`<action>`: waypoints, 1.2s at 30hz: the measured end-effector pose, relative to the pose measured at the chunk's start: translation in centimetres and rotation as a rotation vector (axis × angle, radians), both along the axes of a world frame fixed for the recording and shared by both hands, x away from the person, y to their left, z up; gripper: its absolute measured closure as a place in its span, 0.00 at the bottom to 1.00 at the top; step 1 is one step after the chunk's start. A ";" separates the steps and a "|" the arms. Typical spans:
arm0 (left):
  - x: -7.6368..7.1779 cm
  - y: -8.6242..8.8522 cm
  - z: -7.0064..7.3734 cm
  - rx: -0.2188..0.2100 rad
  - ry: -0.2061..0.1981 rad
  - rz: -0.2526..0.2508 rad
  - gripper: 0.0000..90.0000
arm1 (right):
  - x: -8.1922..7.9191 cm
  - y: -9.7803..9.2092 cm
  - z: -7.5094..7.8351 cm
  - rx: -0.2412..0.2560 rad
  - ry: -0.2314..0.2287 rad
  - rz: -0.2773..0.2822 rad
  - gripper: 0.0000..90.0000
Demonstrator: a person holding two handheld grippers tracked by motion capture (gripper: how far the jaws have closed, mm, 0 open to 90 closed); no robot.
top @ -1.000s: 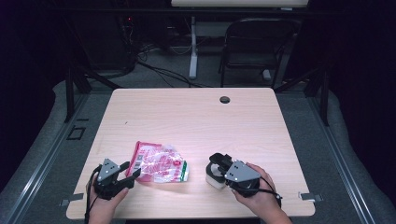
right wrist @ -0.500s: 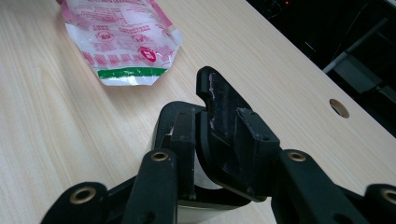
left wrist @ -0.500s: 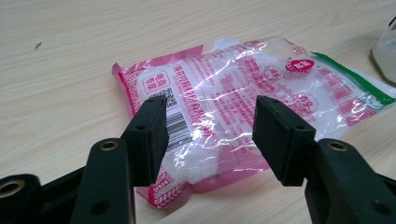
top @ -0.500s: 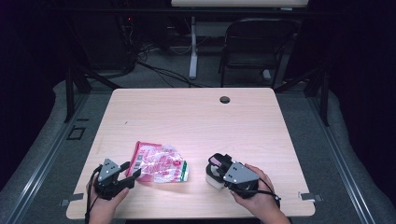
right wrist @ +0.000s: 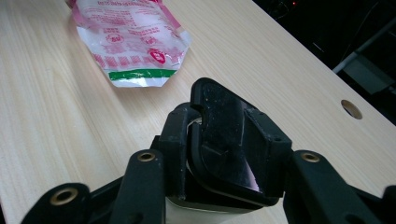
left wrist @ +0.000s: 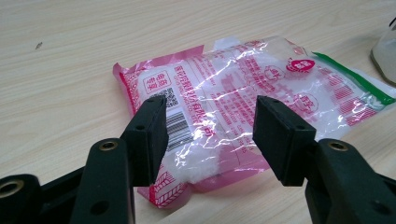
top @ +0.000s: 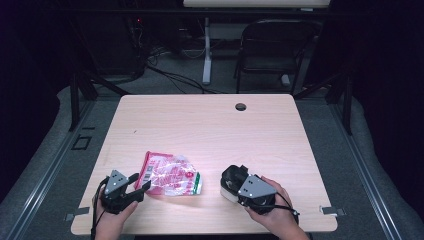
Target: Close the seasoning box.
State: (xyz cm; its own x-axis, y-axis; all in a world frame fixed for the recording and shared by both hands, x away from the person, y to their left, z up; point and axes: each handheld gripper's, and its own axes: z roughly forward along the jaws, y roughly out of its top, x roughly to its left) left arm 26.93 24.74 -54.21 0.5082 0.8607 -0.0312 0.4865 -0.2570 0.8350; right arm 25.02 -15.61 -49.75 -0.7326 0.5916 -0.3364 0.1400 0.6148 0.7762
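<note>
Low in the high view, the pink bag (top: 171,174) lies flat on the tabletop (top: 210,125). The left tool (top: 136,186), jaws spread, is at its corner. The right tool (top: 231,176) clenches a black-lidded container (right wrist: 224,140).

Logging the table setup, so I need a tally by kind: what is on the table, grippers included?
Plastic bag: 1
White container with black lid: 1
Grippers: 2, left gripper and right gripper
Total: 4

The left gripper (top: 139,186) sits low with its jaws wide apart. The right gripper (top: 234,176) has its jaws squeezed together around something.
</note>
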 end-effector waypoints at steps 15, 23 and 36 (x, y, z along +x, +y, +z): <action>0.0 0.2 0.1 0.002 0.001 0.003 0.50 | 0.0 0.3 -0.4 0.038 0.035 0.034 0.60; 0.1 0.0 0.0 0.007 0.003 -0.002 0.50 | 0.0 0.2 -0.4 0.046 0.024 0.021 0.60; 0.1 0.1 0.0 0.006 0.001 -0.003 0.50 | 0.0 0.0 -0.3 0.050 0.020 0.011 0.59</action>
State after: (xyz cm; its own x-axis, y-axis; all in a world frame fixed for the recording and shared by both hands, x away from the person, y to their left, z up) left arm 27.03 24.82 -54.19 0.5107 0.8594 -0.0267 0.4866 -0.2633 0.8330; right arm 25.04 -15.62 -50.09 -0.7451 0.5996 -0.2920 0.1492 0.5766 0.8033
